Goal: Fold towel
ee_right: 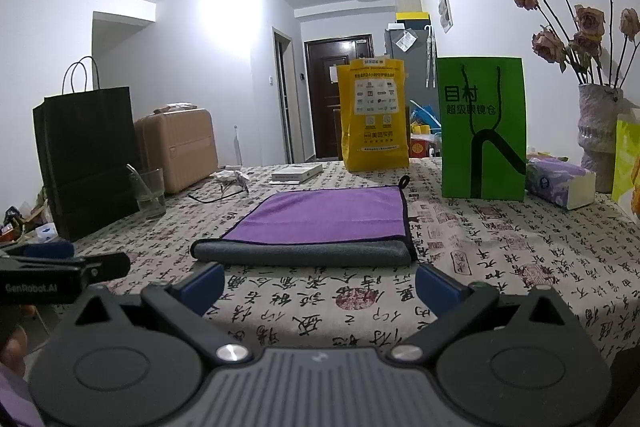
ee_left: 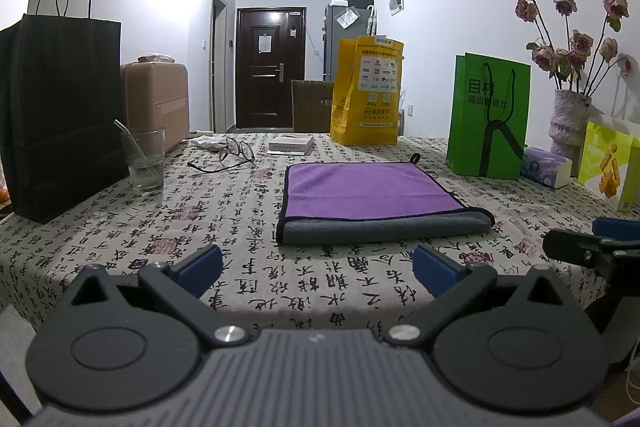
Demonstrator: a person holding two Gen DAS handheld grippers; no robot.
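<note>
Jaws of the left gripper [ee_left: 316, 265] are spread wide at lower centre, nothing held; the right gripper [ee_right: 320, 281] is likewise agape and empty. The towel [ee_left: 372, 201] is seen mid-frame on the patterned tablecloth [ee_left: 120, 227], already doubled once, grey fold nearest. A further fold is judged pending; both near corners would need pinching first.

"GenRobot.AI" on left gripper [ee_right: 64, 269]; "目村 超级眼镜仓" on green bag [ee_right: 482, 127].
</note>
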